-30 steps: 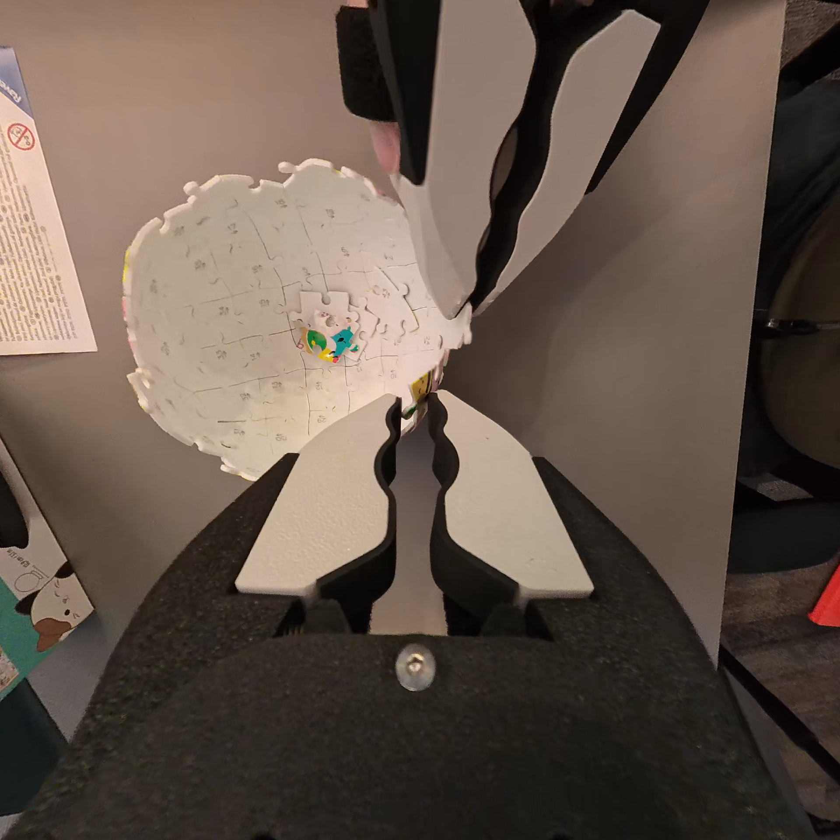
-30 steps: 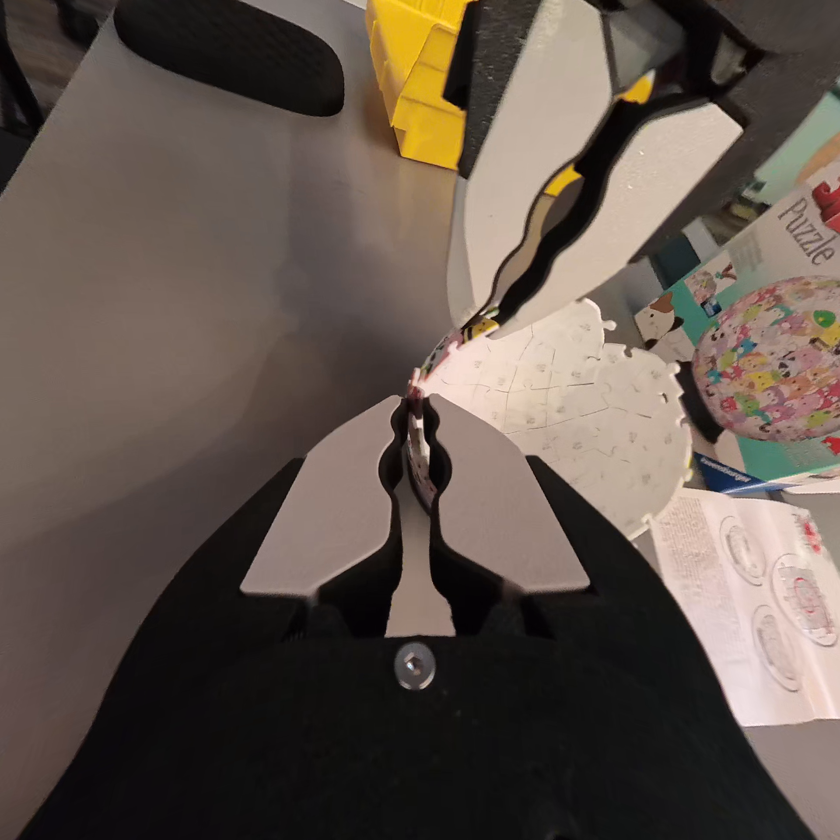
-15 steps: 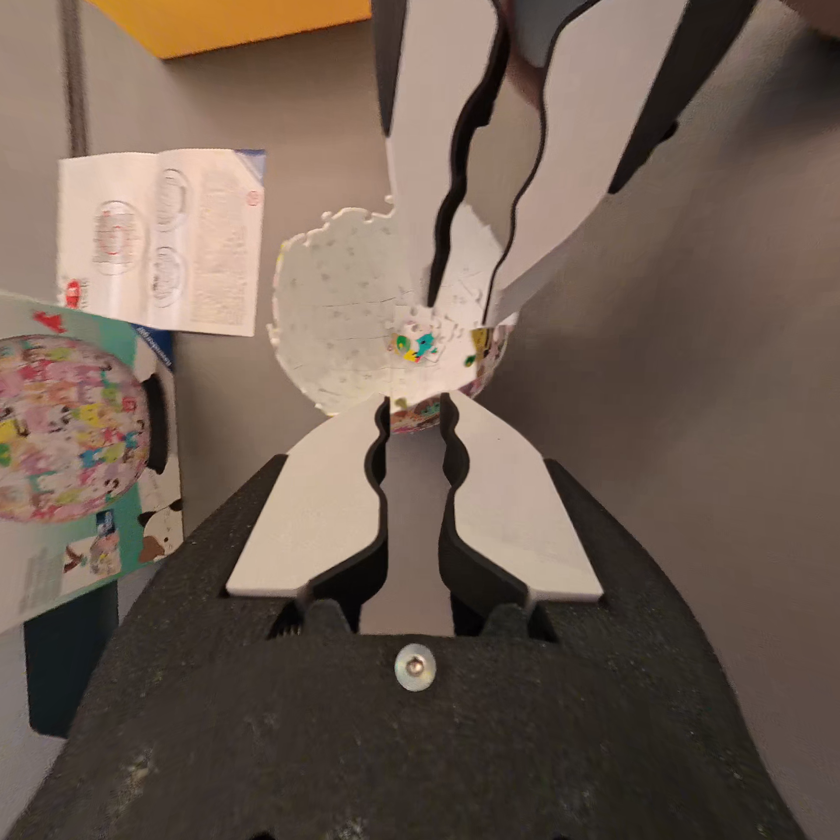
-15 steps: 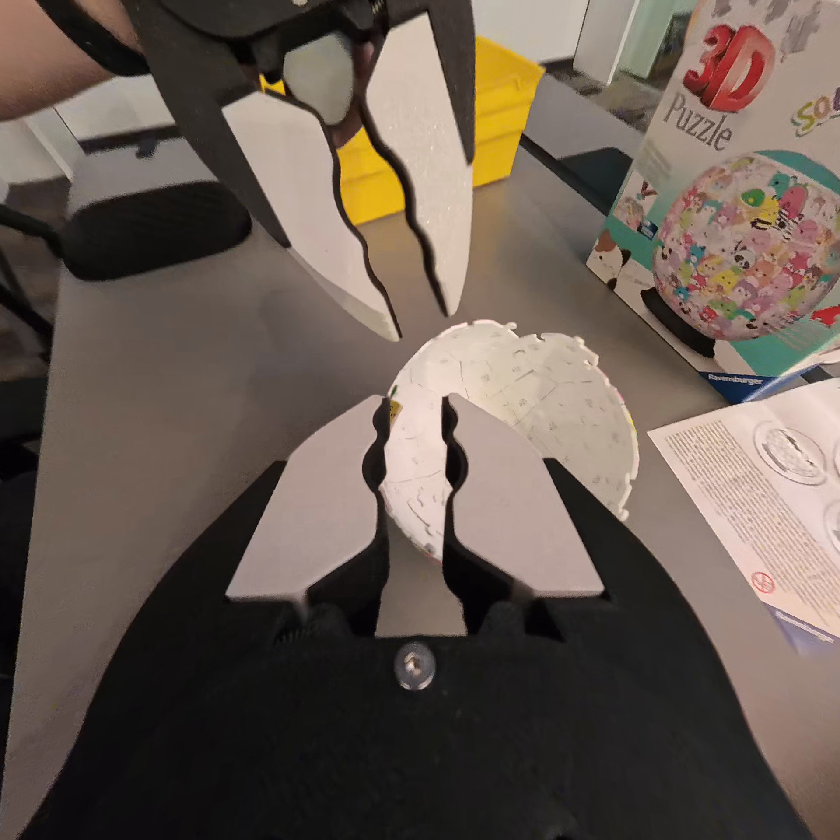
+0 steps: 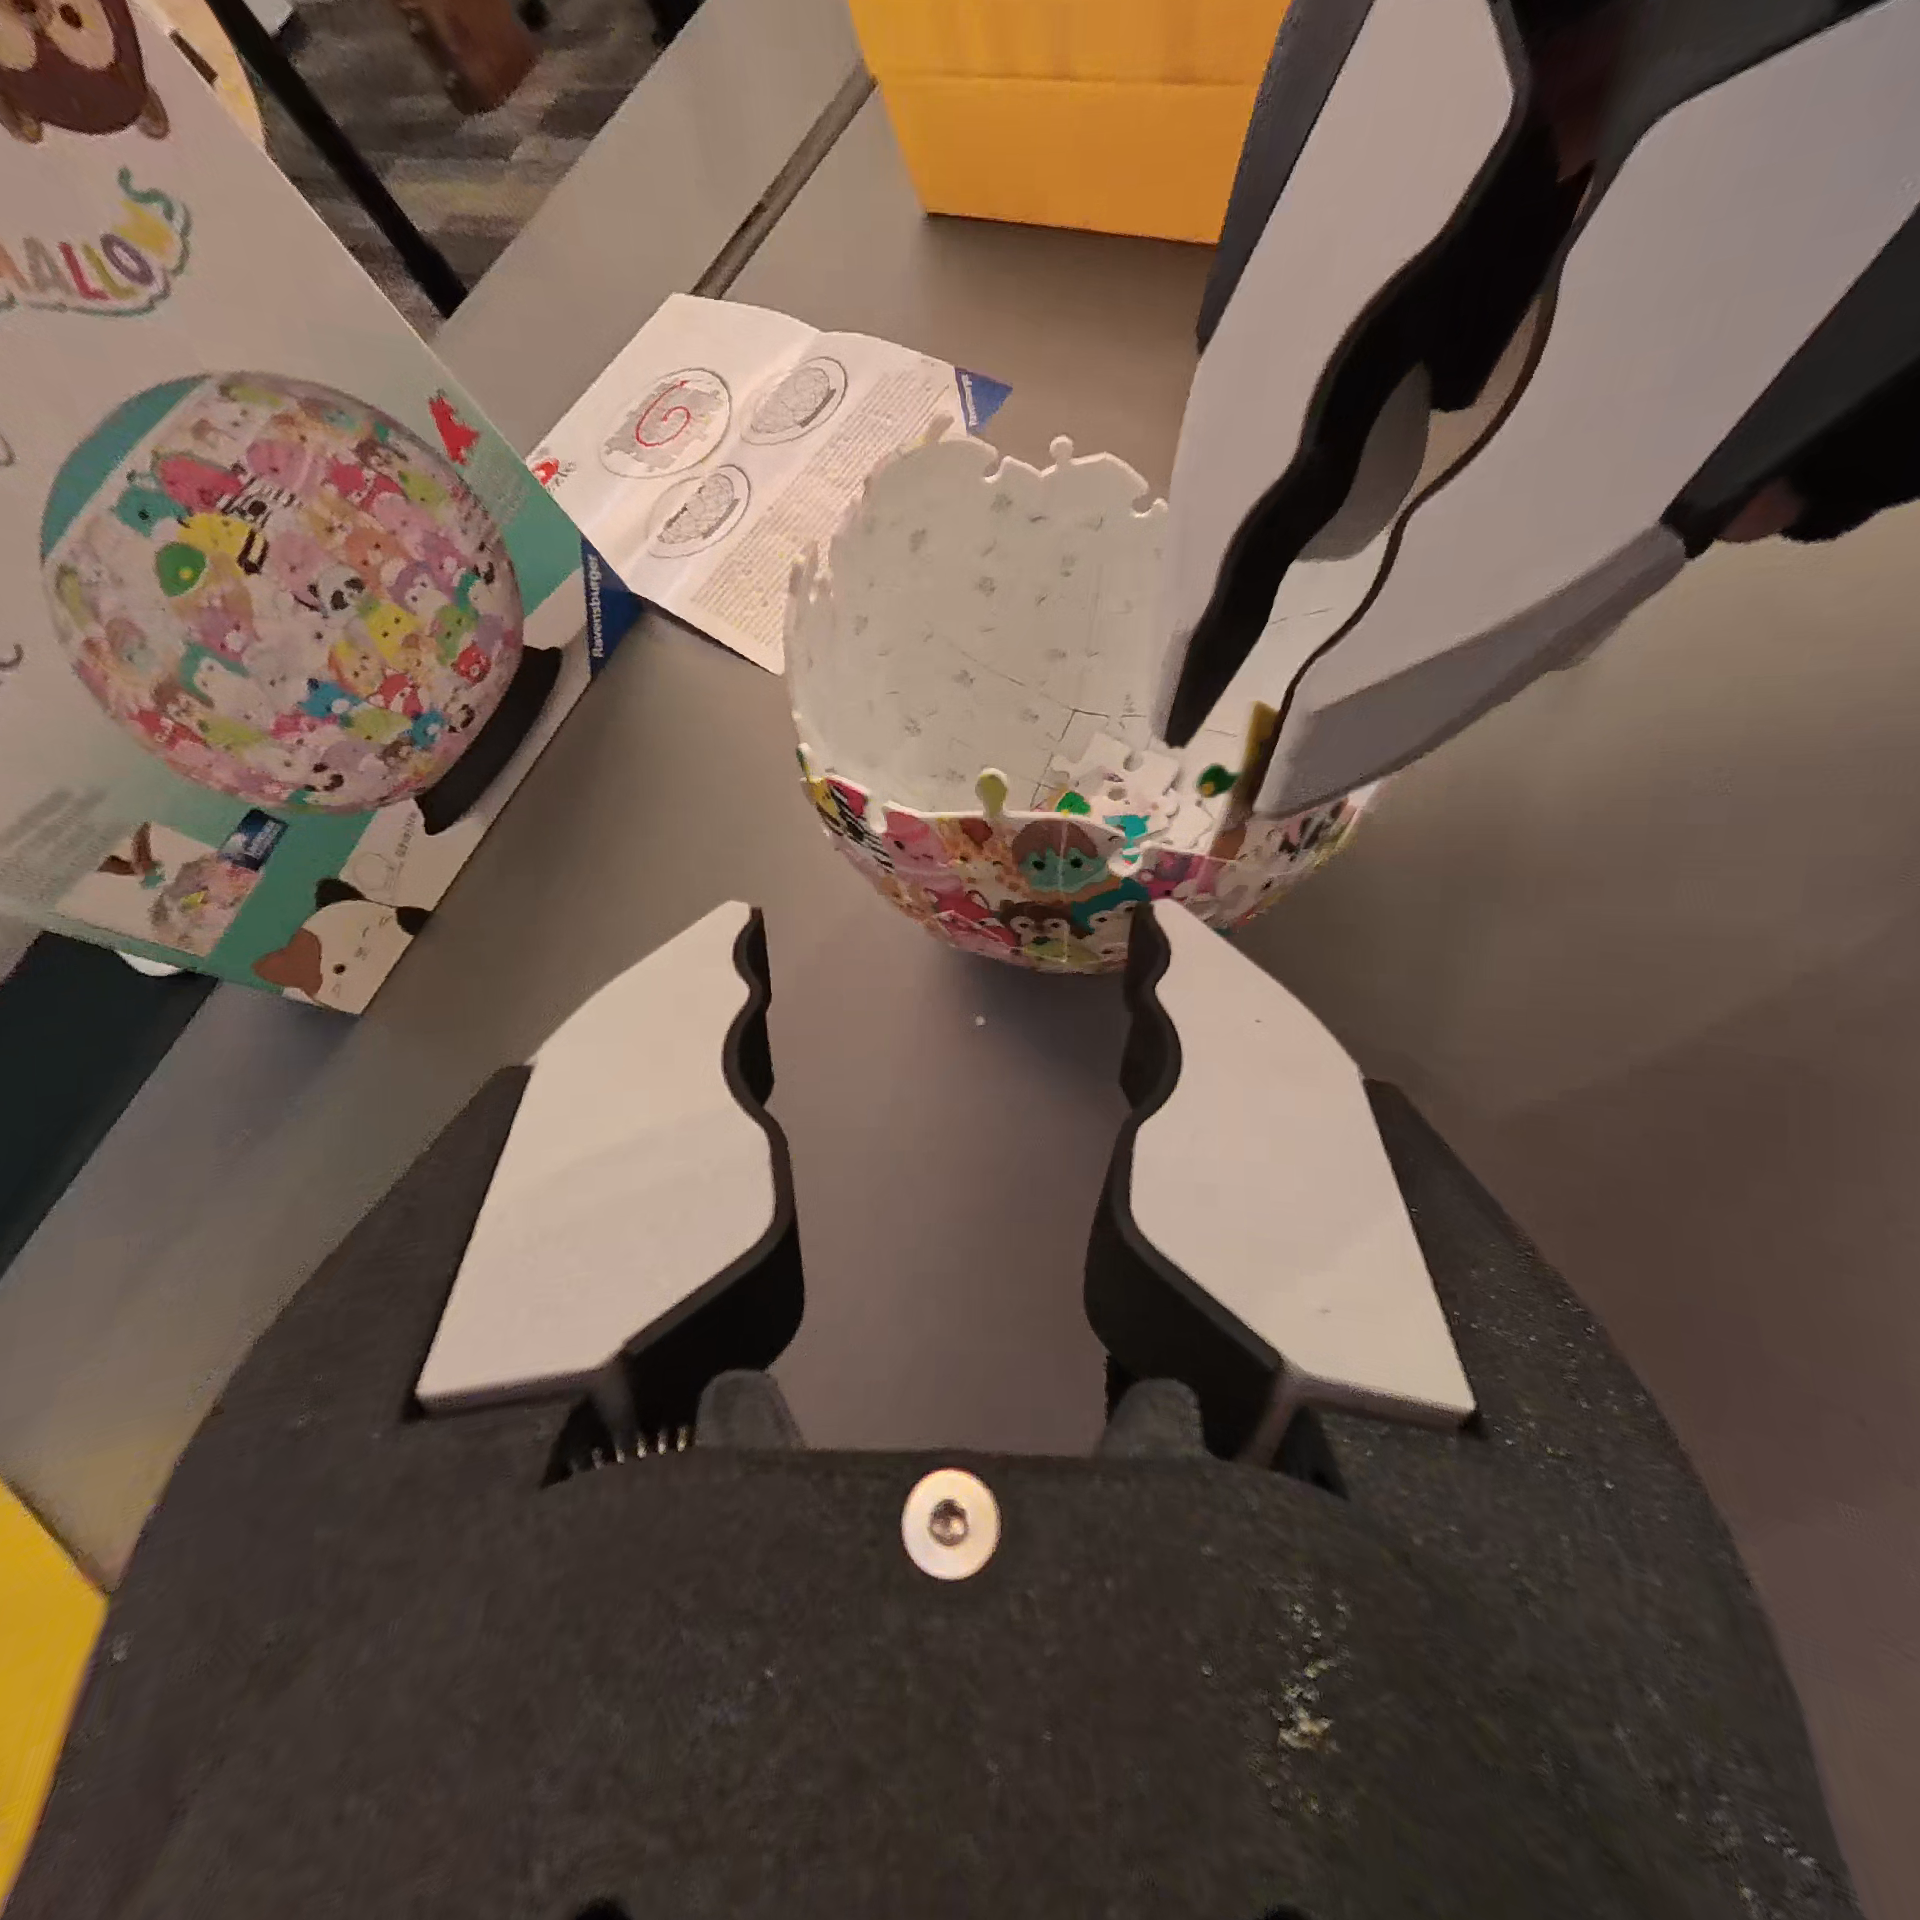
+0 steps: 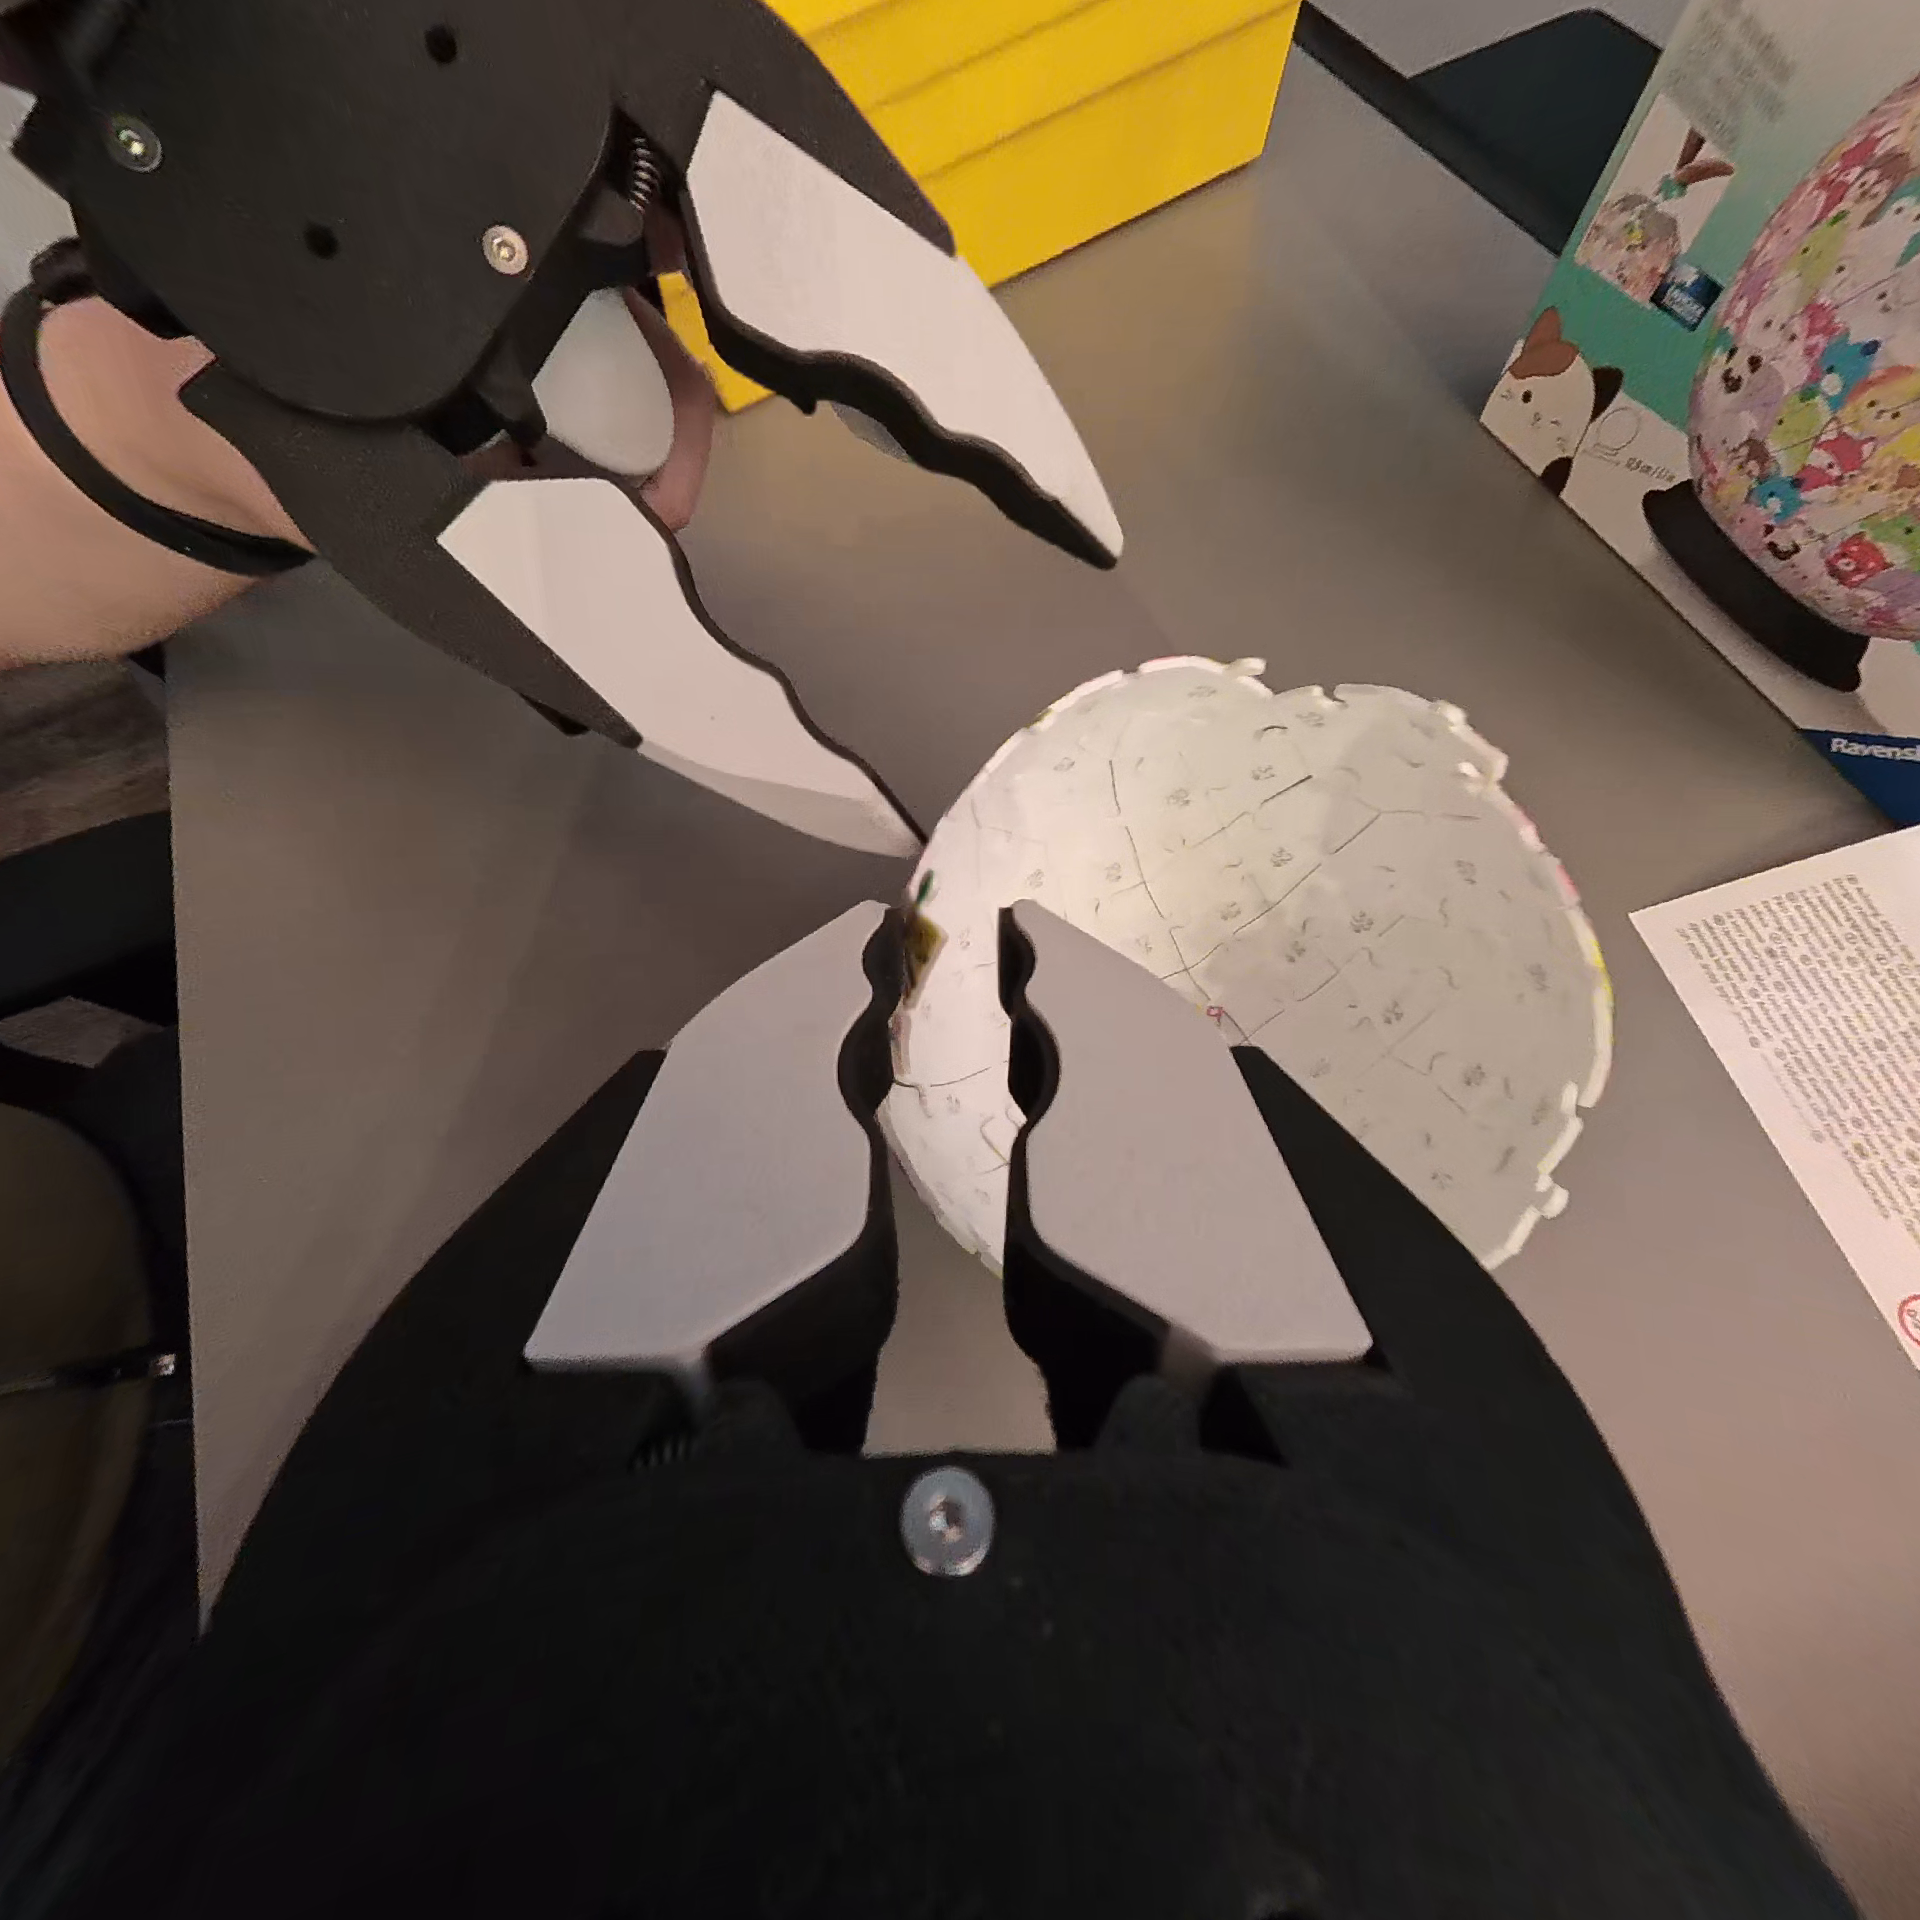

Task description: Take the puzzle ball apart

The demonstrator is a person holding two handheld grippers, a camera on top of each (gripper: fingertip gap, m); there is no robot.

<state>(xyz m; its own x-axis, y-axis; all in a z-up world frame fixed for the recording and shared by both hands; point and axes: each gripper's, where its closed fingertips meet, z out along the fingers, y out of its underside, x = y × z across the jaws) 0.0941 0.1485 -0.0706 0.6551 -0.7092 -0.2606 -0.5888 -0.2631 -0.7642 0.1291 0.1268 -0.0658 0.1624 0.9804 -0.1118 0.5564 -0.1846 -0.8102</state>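
The puzzle ball is down to a half shell [image 5: 987, 623], white inside and printed with colourful animals outside, resting tilted on the grey table [image 5: 1558, 1039]. A few loose pieces [image 5: 1143, 774] lie inside it. My left gripper [image 5: 945, 925] is wide open and empty, just in front of the shell and not touching it. My right gripper [image 6: 940, 920] is narrowly open and straddles the shell's rim [image 6: 920, 951], which lies against its left finger. In the right wrist view the shell [image 6: 1299, 935] shows its white inside, and the left gripper [image 6: 1003, 696] hovers open above its rim.
The puzzle box [image 5: 260, 623] stands to the left of the shell. An instruction leaflet [image 5: 790, 488] lies behind it. A yellow bin [image 5: 1070, 114] stands at the back. A person's hand [image 6: 104, 499] holds the left gripper.
Both grippers were shut on the shell's rim a second ago. The left one has let go, opened wide and drawn back. The right jaws have loosened, and the shell now rests on the table.
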